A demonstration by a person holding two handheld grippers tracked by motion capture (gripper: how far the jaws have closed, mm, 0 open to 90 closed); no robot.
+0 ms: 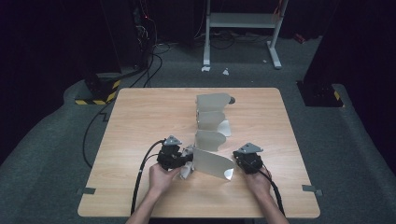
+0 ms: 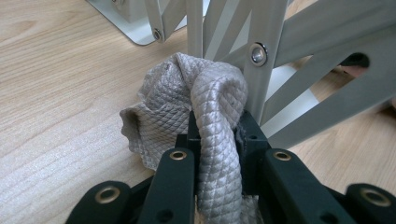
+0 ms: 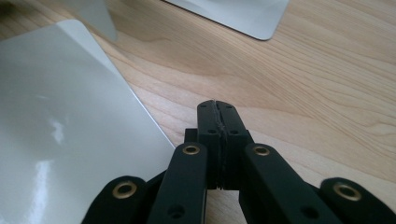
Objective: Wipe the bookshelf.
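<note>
Dark floor and black walls lie all around a light wooden desk [image 1: 140, 121]. Near the front of the desk, the left claw [image 2: 212, 135] pinches a grey cloth [image 2: 187, 98] with little diamond shapes on it, and the cloth bunches up over the claw tips. The cloth sits right against the thin grey bars of a folding rack [image 1: 212, 135], at the rack's near end. The rack zigzags away across the middle of the desk, with shiny grey panels standing on edge. The right claw [image 3: 217, 126] is closed tight with nothing in it, just beside the nearest panel [image 3: 60, 130], low over the wood. I think the cloth could snag on the bars or the screw if the left claw pulls hard, and the light rack might slide or tip over. The cloth could also slip out, since only a fold of it is pinched. I count one cloth, one rack with about four panels, two claws, two hands and one desk.
</note>
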